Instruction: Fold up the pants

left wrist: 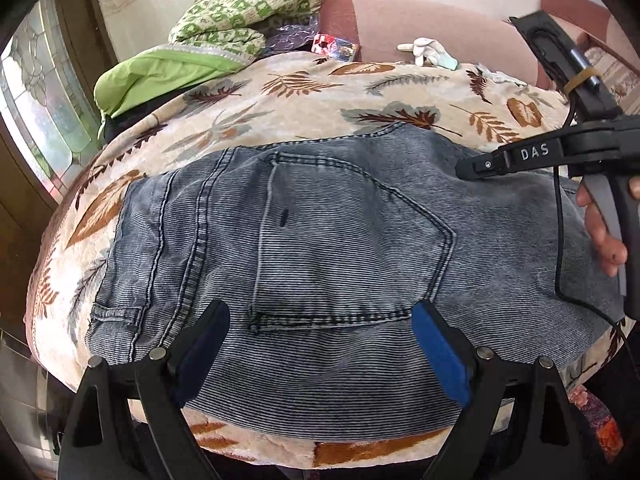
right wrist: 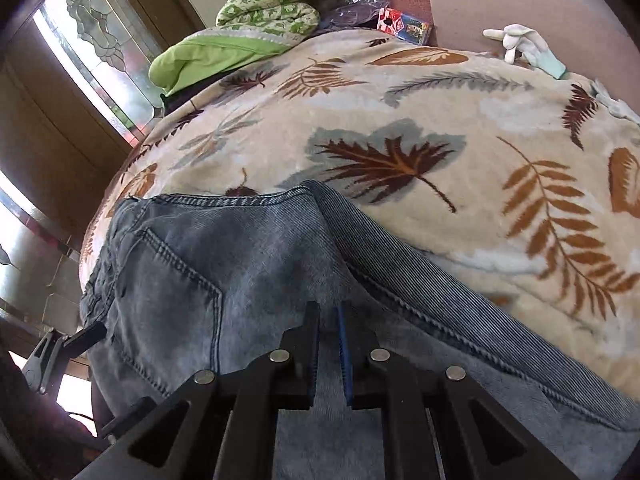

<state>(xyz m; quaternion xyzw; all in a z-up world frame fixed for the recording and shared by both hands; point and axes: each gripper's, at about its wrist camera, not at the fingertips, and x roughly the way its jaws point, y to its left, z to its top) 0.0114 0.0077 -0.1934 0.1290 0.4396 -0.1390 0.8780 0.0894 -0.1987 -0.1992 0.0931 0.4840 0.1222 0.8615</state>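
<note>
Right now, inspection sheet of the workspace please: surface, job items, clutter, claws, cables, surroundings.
Surface: leaf-print blanket covers it.
Job's things: jeans, folded, back pocket up.
Clutter: green patterned quilt, green pillow, white glove, colourful small packet at the far edge.
Grippers: left claw open above the jeans, nothing between its pads; right claw nearly closed, apparently pinching denim.
Cables: black cable hangs from the right claw over the jeans.
Surroundings: pink sofa back, patterned glass window.

Ribbed denim pants (left wrist: 320, 240) on a fleecy blanket (left wrist: 320, 92).
</note>
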